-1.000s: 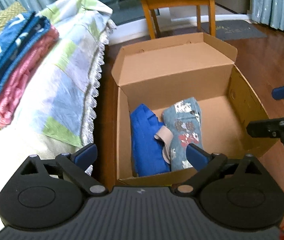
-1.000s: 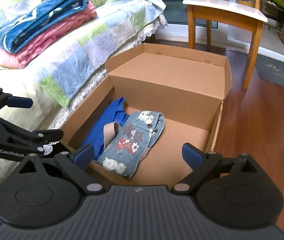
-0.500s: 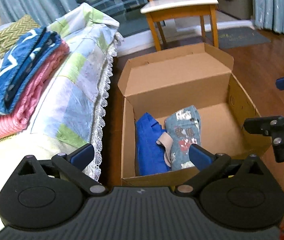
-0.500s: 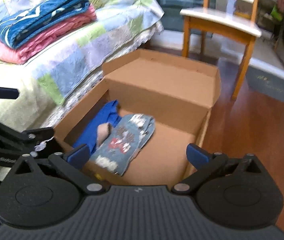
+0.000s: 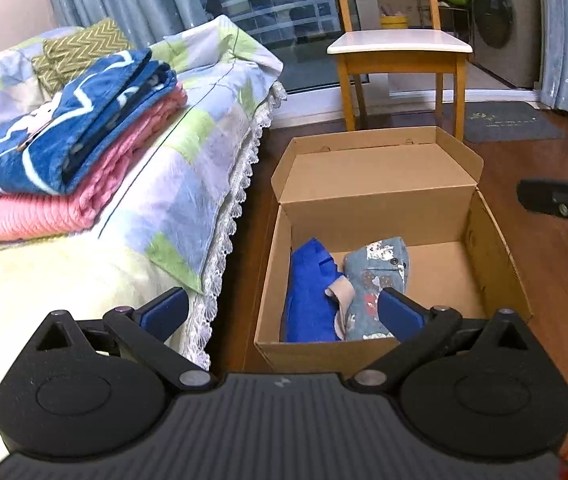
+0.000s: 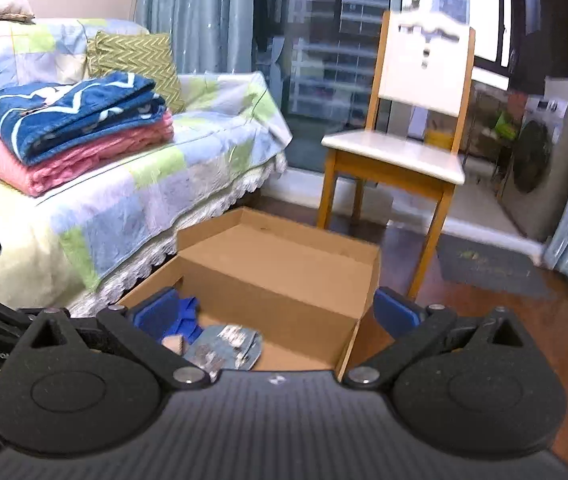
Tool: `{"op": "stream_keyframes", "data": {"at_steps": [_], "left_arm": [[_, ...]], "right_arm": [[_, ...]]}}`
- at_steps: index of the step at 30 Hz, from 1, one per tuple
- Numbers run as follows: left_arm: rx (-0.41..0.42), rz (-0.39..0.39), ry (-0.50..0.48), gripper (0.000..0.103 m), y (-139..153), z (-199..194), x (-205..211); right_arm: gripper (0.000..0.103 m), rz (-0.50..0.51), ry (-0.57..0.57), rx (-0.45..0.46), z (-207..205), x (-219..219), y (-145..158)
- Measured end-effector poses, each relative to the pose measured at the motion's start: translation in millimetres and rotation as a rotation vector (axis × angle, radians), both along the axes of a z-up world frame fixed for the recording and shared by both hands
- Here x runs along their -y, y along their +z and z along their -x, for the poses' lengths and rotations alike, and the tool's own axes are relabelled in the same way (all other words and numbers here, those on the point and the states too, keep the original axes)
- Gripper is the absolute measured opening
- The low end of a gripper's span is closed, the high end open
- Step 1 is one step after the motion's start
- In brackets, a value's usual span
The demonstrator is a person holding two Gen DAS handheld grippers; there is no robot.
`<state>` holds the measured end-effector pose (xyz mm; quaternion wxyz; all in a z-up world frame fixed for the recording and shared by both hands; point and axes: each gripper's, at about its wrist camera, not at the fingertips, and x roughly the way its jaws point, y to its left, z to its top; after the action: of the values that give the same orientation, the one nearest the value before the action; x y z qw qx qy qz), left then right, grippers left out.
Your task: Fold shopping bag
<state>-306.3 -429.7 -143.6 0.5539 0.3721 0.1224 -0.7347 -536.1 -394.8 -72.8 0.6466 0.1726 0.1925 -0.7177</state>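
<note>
The left hand-held gripper (image 5: pixel 280 308) hangs above the near edge of a cardboard box (image 5: pixel 495 248) on the wooden floor (image 5: pixel 563 300), its blue-tipped fingers (image 5: pixel 164 310) spread wide with nothing between them. The right hand-held gripper (image 6: pixel 274 312) is also spread wide and empty, held on the box's right side and aimed more level across the room; from the left wrist view only its dark finger shows at the right edge.

Inside the box, against its left wall, lies a folded blue shopping bag (image 5: pixel 307 300) with a tan strap (image 5: pixel 341 294) curling over it. Touching it on the right is a folded denim bag (image 5: pixel 375 276) with a flower print and small studs. The rest of the box floor is bare cardboard, and the lid flap stands up at the far side.

Just left of the box is a sofa (image 5: pixel 188 184) under a patchwork cover with a lace trim. On it sits a folded blue blanket (image 5: pixel 68 128) on top of a folded pink one (image 5: pixel 68 196), with a zigzag cushion (image 5: pixel 80 50) behind. A wooden chair (image 5: pixel 399 52) with a white seat stands beyond the box, a dark mat (image 5: pixel 511 122) beside it, and a washing machine (image 5: pixel 499 20) further back.
</note>
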Motion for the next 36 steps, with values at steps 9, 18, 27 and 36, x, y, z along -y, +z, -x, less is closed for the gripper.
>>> {"op": "stream_keyframes", "data": {"at_steps": [9, 18, 27, 36], "left_arm": [[-0.054, -0.05, 0.035, 0.101, 19.5, 2.7, -11.5], [-0.056, -0.055, 0.058, 0.101, 31.1, 8.6, -15.9], [-0.055, -0.123, 0.033, 0.101, 9.0, 7.2, 21.1], [-0.087, -0.178, 0.061, 0.101, -13.4, -7.6, 32.9]], "right_arm": [[0.102, -0.133, 0.031, 0.013, 0.4, -14.8, -2.0], [0.102, -0.232, 0.034, 0.096, -6.1, -25.3, -11.6], [0.102, -0.296, -0.024, 0.123, -13.7, 0.6, -30.2], [0.102, -0.382, -0.089, 0.125, -17.4, 31.0, -54.8]]}}
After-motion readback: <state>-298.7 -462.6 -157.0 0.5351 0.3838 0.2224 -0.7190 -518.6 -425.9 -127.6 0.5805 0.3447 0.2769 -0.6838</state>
